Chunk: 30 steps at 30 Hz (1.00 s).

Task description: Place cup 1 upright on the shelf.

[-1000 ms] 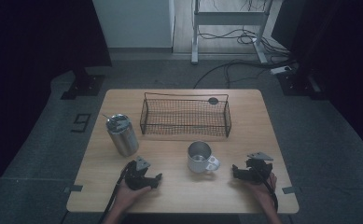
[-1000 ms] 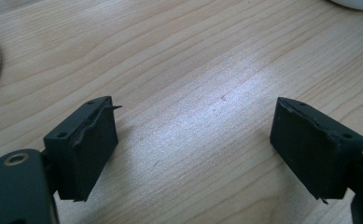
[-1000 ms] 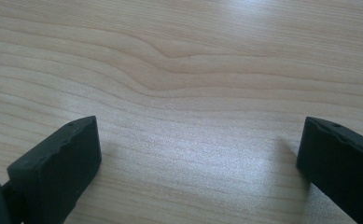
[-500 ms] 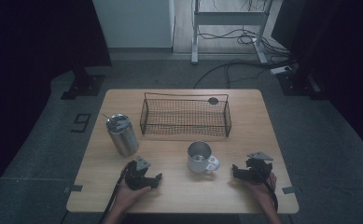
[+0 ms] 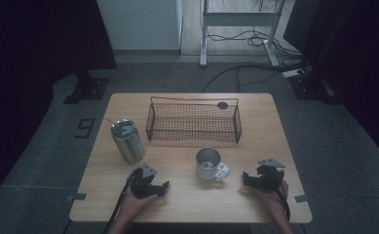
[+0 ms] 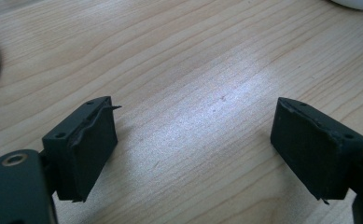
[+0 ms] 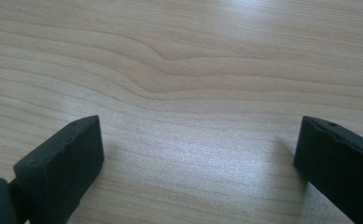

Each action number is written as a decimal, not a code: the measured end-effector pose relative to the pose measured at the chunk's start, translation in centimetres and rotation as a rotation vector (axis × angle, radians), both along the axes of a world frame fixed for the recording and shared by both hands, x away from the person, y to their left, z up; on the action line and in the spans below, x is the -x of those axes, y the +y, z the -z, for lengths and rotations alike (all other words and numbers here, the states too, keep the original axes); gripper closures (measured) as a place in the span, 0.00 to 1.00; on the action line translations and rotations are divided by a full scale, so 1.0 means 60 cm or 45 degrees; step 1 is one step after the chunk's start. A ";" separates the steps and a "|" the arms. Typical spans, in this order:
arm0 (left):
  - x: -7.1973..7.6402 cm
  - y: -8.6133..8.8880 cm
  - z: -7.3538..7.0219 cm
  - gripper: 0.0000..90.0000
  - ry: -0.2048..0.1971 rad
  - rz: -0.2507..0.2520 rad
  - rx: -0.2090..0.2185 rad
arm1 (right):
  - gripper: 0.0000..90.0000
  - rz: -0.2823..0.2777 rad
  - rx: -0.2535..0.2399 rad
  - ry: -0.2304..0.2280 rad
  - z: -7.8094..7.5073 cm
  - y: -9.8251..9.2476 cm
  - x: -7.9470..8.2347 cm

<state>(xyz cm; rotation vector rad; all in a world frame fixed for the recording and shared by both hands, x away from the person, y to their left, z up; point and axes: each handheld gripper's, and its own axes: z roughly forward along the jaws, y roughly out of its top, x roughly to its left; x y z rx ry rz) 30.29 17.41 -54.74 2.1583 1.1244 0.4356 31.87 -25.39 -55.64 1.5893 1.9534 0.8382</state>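
My left gripper [image 5: 161, 187] rests on the wooden table [image 5: 192, 204] near the front left, held in a hand. In the left gripper view its jaws [image 6: 193, 140] stand wide open over bare wood. My right gripper [image 5: 247, 179] lies near the front right, pointing toward a steel mug [image 5: 208, 163]. Its jaws [image 7: 198, 154] are open with nothing between them, and they have just been closing a little. A steel tumbler [image 5: 127, 141] stands upright behind the left gripper.
A black wire basket [image 5: 194, 101] sits across the back middle of the table, with a small dark round disc [image 5: 222, 105] at its far right corner. Bare wood lies between the two grippers. Beyond the table are dark floor, cables and a stand.
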 end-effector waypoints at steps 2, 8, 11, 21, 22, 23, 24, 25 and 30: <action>0.000 0.000 0.000 0.16 0.000 0.000 0.000 | 0.01 0.000 0.000 0.000 0.000 0.000 0.000; 0.000 0.001 0.000 0.16 0.000 0.003 0.006 | 0.01 0.001 0.000 0.000 0.000 0.000 0.000; -0.003 0.004 -0.003 0.17 0.019 0.005 0.011 | 0.01 0.000 0.000 -0.001 0.000 0.000 0.000; 0.004 0.041 -0.045 0.17 -0.064 -0.043 0.130 | 0.02 -0.001 0.000 -0.004 0.000 0.000 0.000; 0.004 0.045 -0.048 0.17 -0.068 -0.043 0.140 | 0.02 -0.002 0.000 -0.003 0.000 0.000 0.000; 0.004 0.045 -0.048 0.17 -0.068 -0.043 0.140 | 0.02 -0.002 0.000 -0.003 0.000 0.000 0.000; 0.004 0.054 -0.052 0.18 -0.073 -0.054 0.159 | 0.02 -0.001 0.000 -0.004 0.000 0.000 0.000; 0.004 0.057 -0.054 0.18 -0.075 -0.063 0.166 | 0.02 -0.001 0.000 -0.003 0.000 0.000 0.000; 0.004 0.073 -0.062 0.19 -0.092 -0.089 0.200 | 0.02 -0.001 -0.001 -0.003 0.000 0.000 0.000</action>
